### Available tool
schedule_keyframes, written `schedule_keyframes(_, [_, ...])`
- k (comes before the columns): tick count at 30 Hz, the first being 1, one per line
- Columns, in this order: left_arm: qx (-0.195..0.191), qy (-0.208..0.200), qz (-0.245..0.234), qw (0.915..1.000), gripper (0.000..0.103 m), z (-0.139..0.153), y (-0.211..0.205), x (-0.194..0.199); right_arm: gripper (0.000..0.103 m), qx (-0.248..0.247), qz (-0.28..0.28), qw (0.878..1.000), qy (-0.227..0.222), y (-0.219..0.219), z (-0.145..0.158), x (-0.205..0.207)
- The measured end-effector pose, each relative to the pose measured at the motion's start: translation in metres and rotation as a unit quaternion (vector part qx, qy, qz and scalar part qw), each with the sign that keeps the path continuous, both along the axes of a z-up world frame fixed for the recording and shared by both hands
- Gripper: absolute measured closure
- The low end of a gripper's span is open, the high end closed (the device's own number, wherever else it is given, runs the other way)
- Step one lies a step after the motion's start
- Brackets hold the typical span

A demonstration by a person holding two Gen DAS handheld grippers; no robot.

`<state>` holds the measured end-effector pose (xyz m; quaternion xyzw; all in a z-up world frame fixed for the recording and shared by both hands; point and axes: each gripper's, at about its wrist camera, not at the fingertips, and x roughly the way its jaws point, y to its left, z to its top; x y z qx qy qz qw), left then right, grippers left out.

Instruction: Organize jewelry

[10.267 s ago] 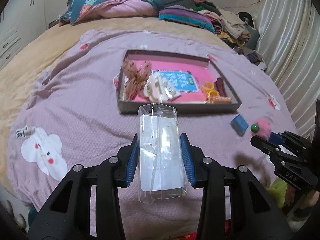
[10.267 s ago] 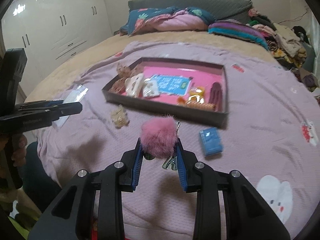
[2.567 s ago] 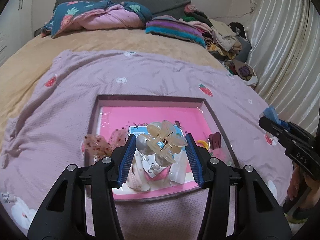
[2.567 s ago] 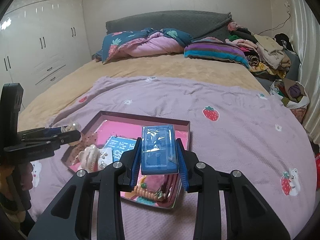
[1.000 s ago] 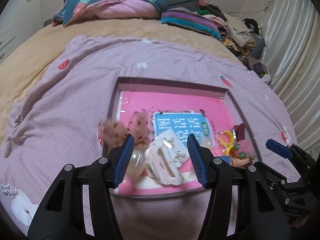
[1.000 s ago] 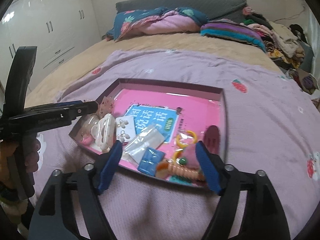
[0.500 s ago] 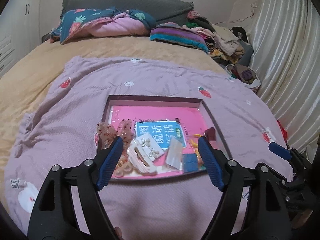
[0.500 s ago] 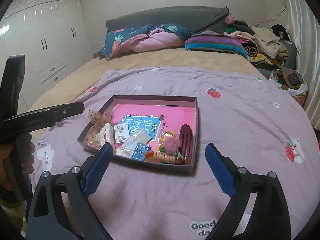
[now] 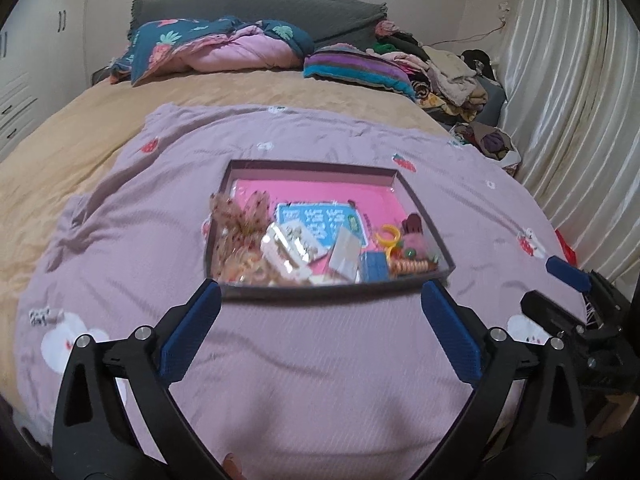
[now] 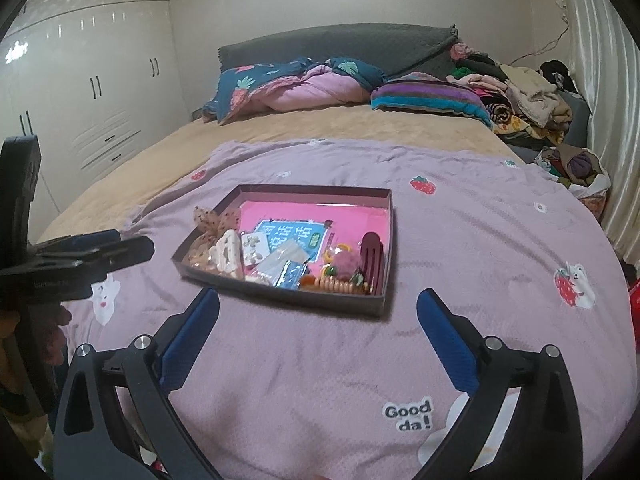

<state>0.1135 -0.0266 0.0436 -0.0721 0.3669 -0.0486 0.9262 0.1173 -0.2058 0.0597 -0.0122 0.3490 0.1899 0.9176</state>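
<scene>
The tray (image 9: pixel 332 294) sits flat on the lilac blanket (image 9: pixel 320 380) on the bed, and everything is in it. Its long axis runs side to side across the left view, near wall facing the left tool (image 9: pixel 320 340); in the right view it lies skewed, the right-hand short wall angling away toward the headboard (image 10: pixel 340 46).

Inside the tray, along the near wall: a cream claw clip (image 10: pixel 228 254) at the left end, an earring card (image 10: pixel 253 250) just beside it, then a clear packet (image 10: pixel 282 260) and a small blue box (image 10: pixel 292 274). Toward the right end, a coiled orange hair tie (image 10: pixel 340 285) lies along the near wall, long axis parallel to it. A pink pom-pom (image 10: pixel 348 262) sits just behind the tie, and a dark red comb clip (image 10: pixel 372 258) runs lengthwise along the right wall, teeth pointing to the near wall. A dotted bow (image 10: pixel 212 218) fills the left side, and a blue card (image 10: pixel 296 240) lies flat mid-tray.

Both tools are short of the tray's near wall, over bare blanket. Left tool: jaws opening, spread wide, nothing between them. Right tool (image 10: pixel 318 334): jaws opening too, wide apart, empty.
</scene>
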Motion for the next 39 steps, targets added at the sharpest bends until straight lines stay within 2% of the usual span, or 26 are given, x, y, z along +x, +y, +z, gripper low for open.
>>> schedule_keyframes(6, [0.009, 0.003, 0.015, 0.9998, 0.009, -0.019, 0.006, -0.023, 0.004, -0.002, 0.006, 1.000, 0.009, 0.003, -0.013, -0.016])
schedule_keyframes(11, [-0.002, 0.008, 0.030, 0.9995, 0.009, -0.031, 0.012, -0.033, 0.004, -0.007, 0.000, 1.000, 0.022, 0.004, -0.029, -0.026])
schedule_keyframes(17, [0.000, 0.016, 0.024, 0.9996, 0.009, -0.042, 0.010, -0.038, 0.004, -0.007, -0.008, 0.999, 0.036, 0.004, -0.040, -0.033])
schedule_keyframes(39, [0.003, 0.017, 0.023, 0.9996, 0.009, -0.040, 0.008, -0.046, 0.004, -0.016, -0.004, 0.999, 0.035, 0.008, -0.036, -0.039])
